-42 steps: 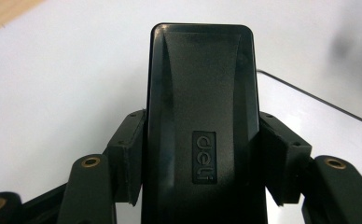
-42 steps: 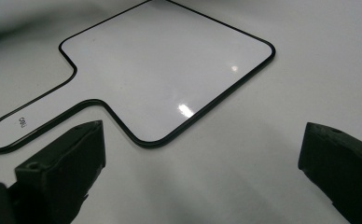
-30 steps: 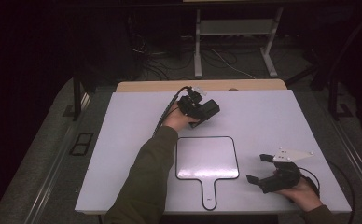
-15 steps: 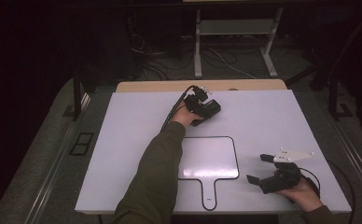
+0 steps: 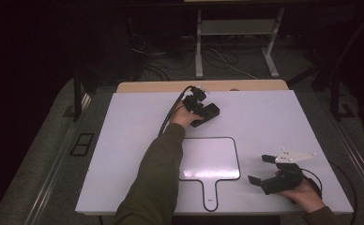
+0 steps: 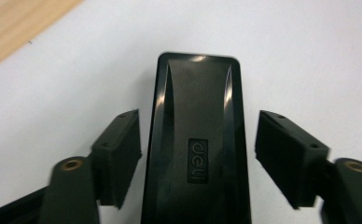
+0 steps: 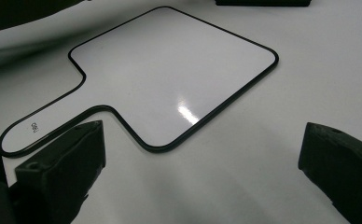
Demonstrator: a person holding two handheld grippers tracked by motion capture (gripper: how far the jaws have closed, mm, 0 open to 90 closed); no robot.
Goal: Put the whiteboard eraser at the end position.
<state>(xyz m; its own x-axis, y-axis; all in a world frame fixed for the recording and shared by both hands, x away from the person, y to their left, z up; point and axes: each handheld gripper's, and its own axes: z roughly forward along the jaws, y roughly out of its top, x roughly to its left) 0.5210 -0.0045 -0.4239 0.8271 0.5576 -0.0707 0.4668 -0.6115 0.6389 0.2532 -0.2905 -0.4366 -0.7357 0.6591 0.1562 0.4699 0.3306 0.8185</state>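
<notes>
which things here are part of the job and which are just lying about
In the job:
- black eraser, between the open fingers of the left gripper
- paddle-shaped whiteboard, in front of the open right gripper

Just there:
- white table
- wooden strip at the far edge
- cables on the floor

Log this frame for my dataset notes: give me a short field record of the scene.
left gripper: open, jaws on either side of the eraser, not clamped
eraser: black, flat on the table, near the far edge
right gripper: open, holds nothing, low over the table's near right part
whiteboard: white, black rim, handle toward the person, blank
table: white top
</notes>
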